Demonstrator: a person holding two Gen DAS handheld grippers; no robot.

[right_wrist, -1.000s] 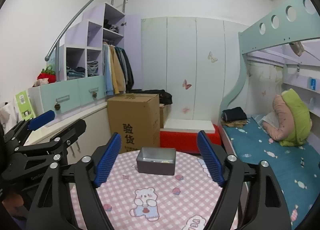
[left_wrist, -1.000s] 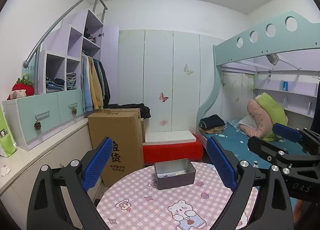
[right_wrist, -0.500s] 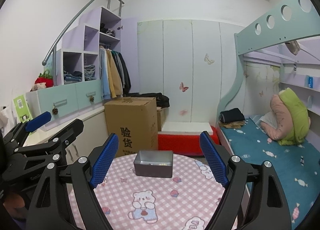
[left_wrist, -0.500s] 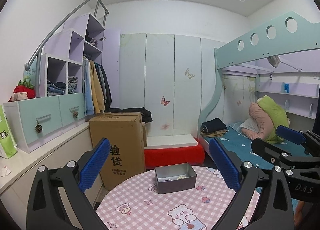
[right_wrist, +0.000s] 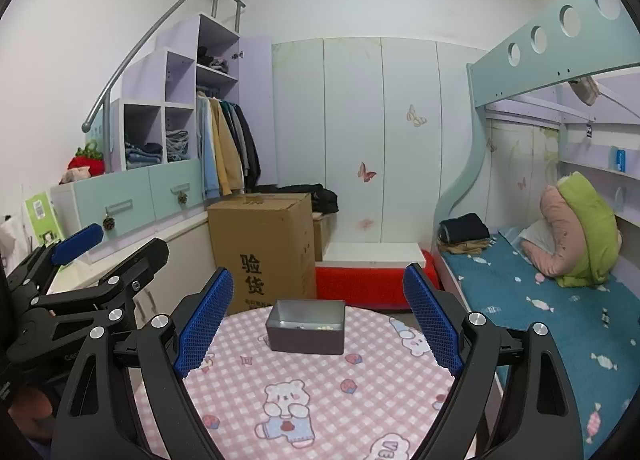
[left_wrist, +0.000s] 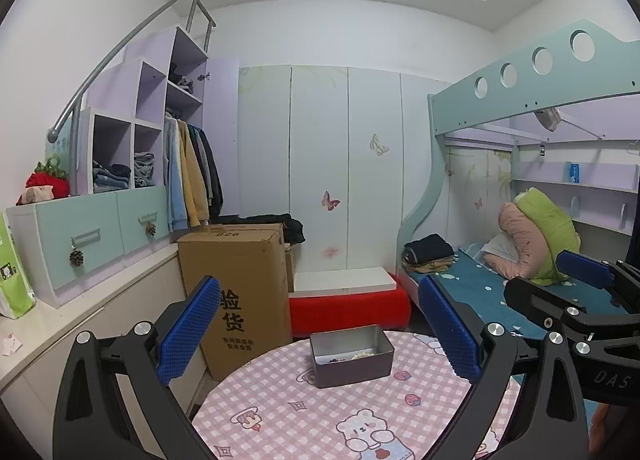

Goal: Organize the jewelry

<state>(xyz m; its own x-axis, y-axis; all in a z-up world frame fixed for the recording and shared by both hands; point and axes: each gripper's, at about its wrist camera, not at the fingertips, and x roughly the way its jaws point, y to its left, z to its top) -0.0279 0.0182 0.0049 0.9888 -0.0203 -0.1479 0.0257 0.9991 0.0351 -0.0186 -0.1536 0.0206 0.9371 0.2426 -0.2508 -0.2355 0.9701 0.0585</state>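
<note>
A small grey metal box (left_wrist: 351, 355) stands on the far side of a round table with a pink checked cloth (left_wrist: 304, 416). It holds small jewelry pieces, pale beads among them (left_wrist: 362, 355). It also shows in the right wrist view (right_wrist: 306, 326). My left gripper (left_wrist: 320, 328) is open and empty, held above the table's near side, well short of the box. My right gripper (right_wrist: 318, 320) is open and empty, also short of the box. Each gripper shows at the edge of the other's view.
A tall cardboard box (left_wrist: 236, 288) stands on the floor behind the table at left, a red bench (left_wrist: 348, 308) behind it. A bunk bed (right_wrist: 540, 300) with blue sheets runs along the right. A low cabinet counter (left_wrist: 60, 324) runs along the left wall.
Both grippers have drawn back and risen slightly. The box now sits lower and a little farther in both views. Both stay open.
</note>
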